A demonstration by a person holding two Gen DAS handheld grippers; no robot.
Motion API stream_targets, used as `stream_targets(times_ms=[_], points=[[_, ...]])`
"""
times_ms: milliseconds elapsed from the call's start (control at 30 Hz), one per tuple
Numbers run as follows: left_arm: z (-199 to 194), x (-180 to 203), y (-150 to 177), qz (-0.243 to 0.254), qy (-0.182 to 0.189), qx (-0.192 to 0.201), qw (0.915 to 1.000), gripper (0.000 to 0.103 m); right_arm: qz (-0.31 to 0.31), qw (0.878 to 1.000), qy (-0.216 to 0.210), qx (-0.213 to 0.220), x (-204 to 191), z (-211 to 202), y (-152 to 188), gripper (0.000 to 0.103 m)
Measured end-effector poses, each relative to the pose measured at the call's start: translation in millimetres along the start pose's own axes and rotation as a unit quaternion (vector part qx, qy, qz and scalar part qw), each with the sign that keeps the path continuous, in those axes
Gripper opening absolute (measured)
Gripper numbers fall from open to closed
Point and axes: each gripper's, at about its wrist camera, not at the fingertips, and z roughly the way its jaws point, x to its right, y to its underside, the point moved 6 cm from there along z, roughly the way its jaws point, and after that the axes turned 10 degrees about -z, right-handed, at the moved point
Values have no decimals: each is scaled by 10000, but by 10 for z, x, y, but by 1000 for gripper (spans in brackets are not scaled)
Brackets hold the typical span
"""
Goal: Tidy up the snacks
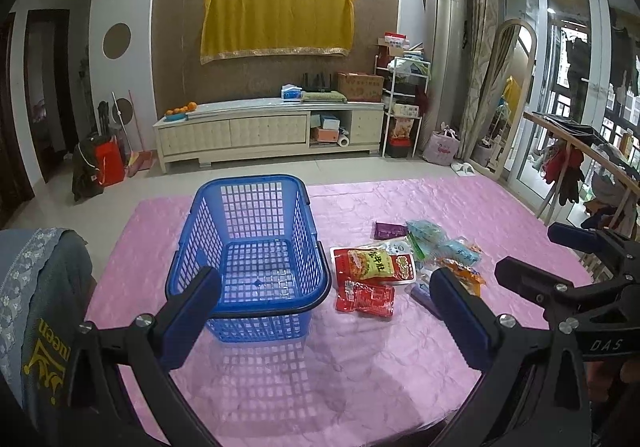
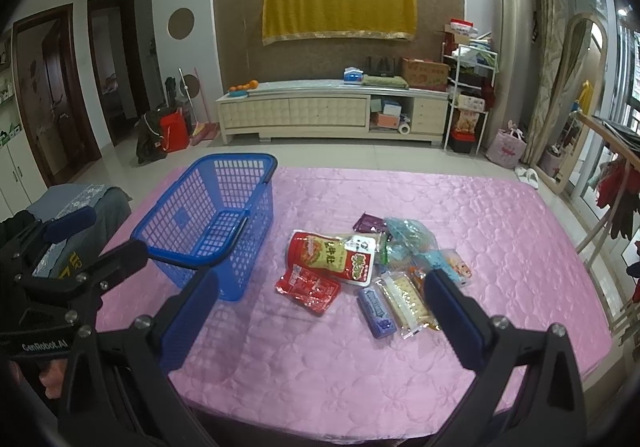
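Left wrist view: right jaws hide the purple snack (image 1: 423,298).

In the left wrist view, the purple pack (image 1: 425,297) is largely hidden behind a finger of the left claw (image 1: 328,317), and the printing on the red packet (image 1: 366,297) is too small to be read. The table's (image 2: 520,247) near edge is cut off by the frame.

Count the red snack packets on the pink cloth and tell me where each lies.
2. The small red packet lies nearest the front; the large red packet lies just behind it. Others may hide under the pile.
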Motion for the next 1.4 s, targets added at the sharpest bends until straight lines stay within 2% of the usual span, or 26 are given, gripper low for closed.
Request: stream_targets(times_ms=[1400], points=[[8, 36, 1, 2, -8, -36, 10000, 103, 33, 9999, -98, -68, 23, 36, 49, 103]])
